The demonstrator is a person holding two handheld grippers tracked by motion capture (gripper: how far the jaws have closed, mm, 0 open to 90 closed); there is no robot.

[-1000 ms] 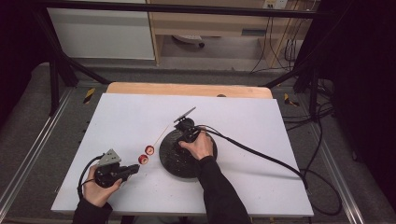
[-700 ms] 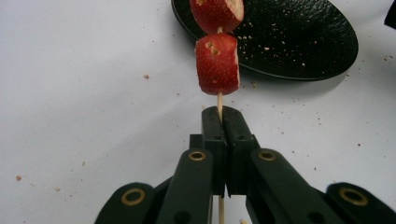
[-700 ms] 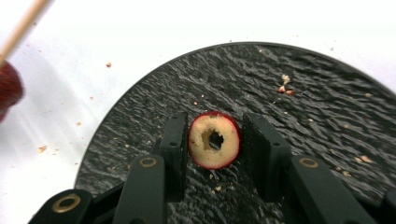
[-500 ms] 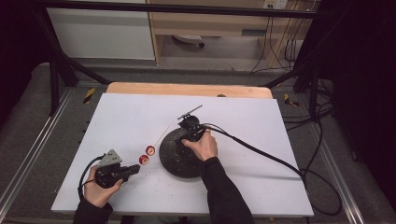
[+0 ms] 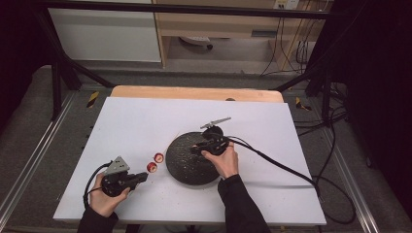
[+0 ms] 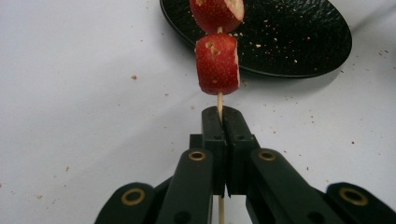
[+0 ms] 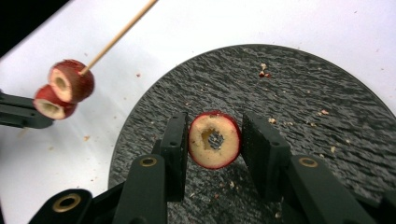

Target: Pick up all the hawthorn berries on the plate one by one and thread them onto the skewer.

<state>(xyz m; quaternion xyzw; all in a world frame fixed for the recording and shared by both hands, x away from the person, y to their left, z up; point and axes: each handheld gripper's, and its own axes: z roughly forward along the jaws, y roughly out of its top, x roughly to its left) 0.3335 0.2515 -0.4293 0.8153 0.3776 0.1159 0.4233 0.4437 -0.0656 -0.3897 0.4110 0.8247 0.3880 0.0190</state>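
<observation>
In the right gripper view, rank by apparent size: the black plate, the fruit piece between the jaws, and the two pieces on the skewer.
1. Black plate, largest by far.
2. Cored red fruit piece between the right gripper jaws; it lies nearest the camera, so its lead is unsure.
3. The two skewered pieces, upper and lower, look alike; unranked.

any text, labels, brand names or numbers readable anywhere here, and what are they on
None can be read.
The black two-jaw left tongs clamping the thin wooden skewer, the black right tongs around the cored red fruit slice, the round black textured plate and the white table top carry no lettering.
</observation>
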